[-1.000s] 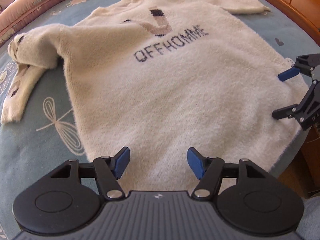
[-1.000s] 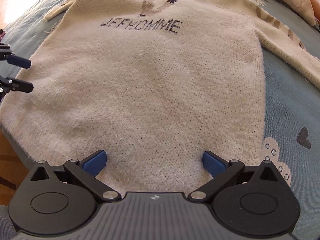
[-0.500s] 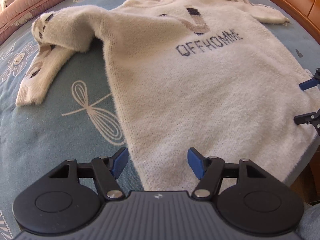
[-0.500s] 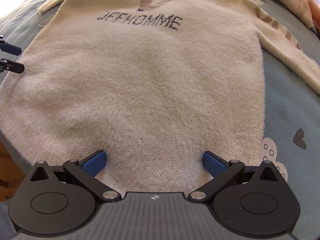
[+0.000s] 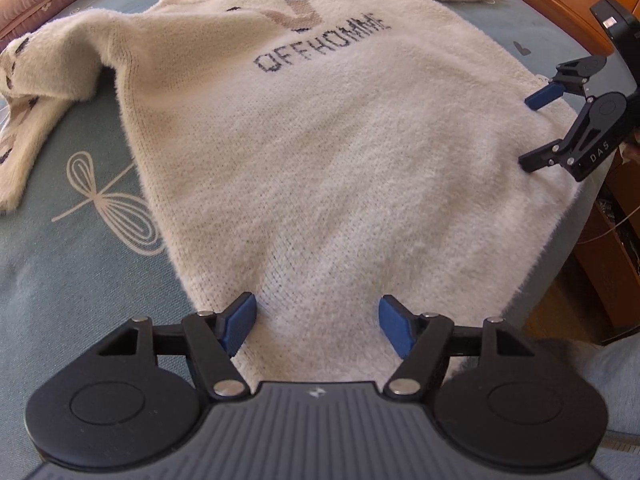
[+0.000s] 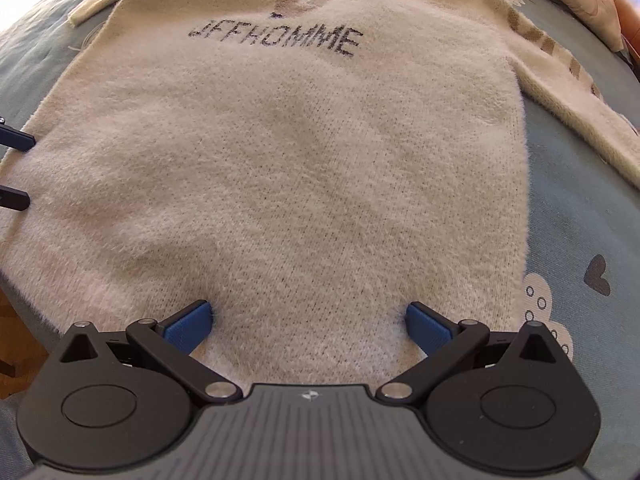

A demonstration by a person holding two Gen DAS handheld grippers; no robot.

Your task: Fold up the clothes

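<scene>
Now the fuzzy white sweater (image 5: 340,152) lies flat on the blue bed (image 5: 60,264). My left fingers (image 5: 318,320) are opening wide over its hem at 6 o'clock. My right fingers (image 6: 308,322) are wide too, holding nothing.

Cream fuzzy sweater (image 5: 328,152) bears dark "OFFHOMME" lettering (image 5: 322,46) and brown-and-black sleeve marks; bedsheet (image 5: 72,248) is blue-grey with cream dragonfly (image 5: 108,200) and dark heart (image 6: 597,275) motifs.

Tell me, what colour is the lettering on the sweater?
Dark navy lettering on the cream sweater; clearest in the left wrist view.
</scene>
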